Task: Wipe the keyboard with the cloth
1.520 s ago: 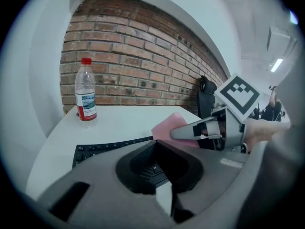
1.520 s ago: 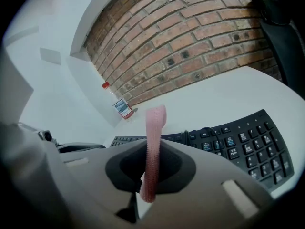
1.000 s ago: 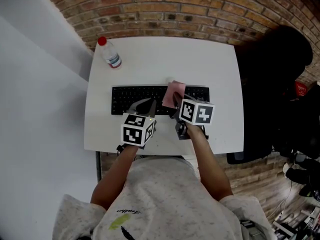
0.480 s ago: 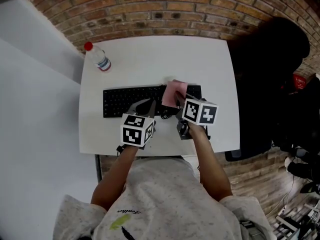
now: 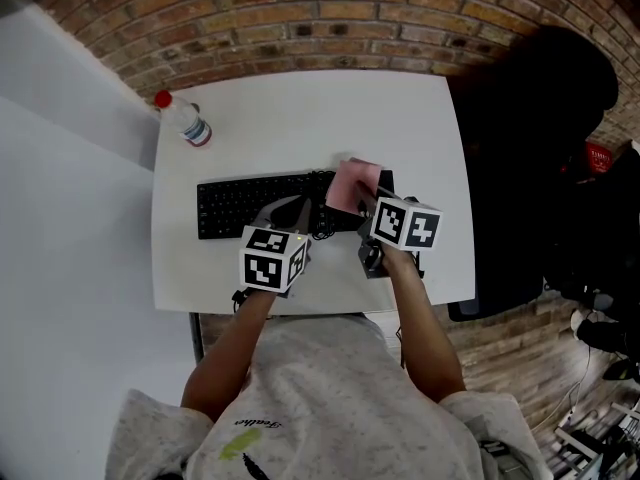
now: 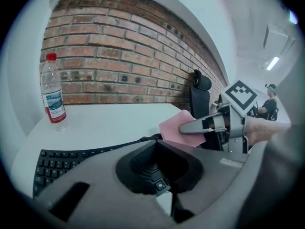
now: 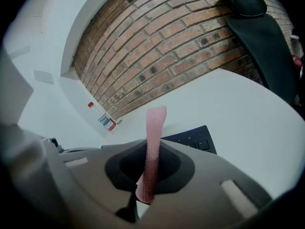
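A black keyboard (image 5: 255, 203) lies across the white table (image 5: 300, 118). My right gripper (image 5: 362, 204) is shut on a pink cloth (image 5: 352, 184), which it holds upright over the keyboard's right end. In the right gripper view the pink cloth (image 7: 153, 147) stands edge-on between the jaws, with the keyboard's corner (image 7: 198, 140) behind it. My left gripper (image 5: 290, 212) hovers over the keyboard's middle, jaws shut on nothing. In the left gripper view the keyboard (image 6: 62, 161) runs left, and the cloth (image 6: 174, 126) and the right gripper (image 6: 209, 125) sit to the right.
A clear water bottle with a red cap (image 5: 182, 118) stands at the table's far left corner, and shows as the bottle (image 6: 53, 92) in the left gripper view. A black chair with dark clothing (image 5: 530, 168) stands to the table's right. A brick wall (image 5: 300, 18) runs behind.
Both grippers have shifted rightwards along the keyboard; the cloth is now over its right end. The head view has swung right, so table and bottle sit further left in it.
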Tool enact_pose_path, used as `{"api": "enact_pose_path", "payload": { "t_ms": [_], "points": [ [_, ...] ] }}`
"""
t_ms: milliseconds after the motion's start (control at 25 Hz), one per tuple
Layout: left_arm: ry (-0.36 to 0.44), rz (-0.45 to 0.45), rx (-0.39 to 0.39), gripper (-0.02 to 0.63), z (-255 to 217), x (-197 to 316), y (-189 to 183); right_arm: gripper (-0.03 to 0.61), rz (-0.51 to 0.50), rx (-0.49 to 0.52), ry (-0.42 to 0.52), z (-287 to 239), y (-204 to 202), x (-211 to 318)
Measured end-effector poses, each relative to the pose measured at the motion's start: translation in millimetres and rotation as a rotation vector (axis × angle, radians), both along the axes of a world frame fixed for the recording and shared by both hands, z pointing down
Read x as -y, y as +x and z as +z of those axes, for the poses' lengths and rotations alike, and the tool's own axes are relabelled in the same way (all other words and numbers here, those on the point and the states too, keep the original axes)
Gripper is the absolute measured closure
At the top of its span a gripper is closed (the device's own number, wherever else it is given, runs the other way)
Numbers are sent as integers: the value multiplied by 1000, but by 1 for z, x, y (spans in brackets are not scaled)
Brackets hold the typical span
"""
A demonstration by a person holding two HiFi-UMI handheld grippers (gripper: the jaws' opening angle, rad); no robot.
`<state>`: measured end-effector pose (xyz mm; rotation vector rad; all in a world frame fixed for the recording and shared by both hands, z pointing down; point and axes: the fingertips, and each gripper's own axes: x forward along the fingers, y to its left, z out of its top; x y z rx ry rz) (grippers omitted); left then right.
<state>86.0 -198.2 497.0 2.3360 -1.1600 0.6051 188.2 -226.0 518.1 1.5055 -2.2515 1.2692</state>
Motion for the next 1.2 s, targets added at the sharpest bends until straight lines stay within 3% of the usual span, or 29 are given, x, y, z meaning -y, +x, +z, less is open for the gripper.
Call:
{"api": "enact_pose_path", "payload": {
  "t_ms": [1200],
  "points": [
    [7,61,15,620,-2,14,26,558,133,-68,5,6,86,0]
  ]
}}
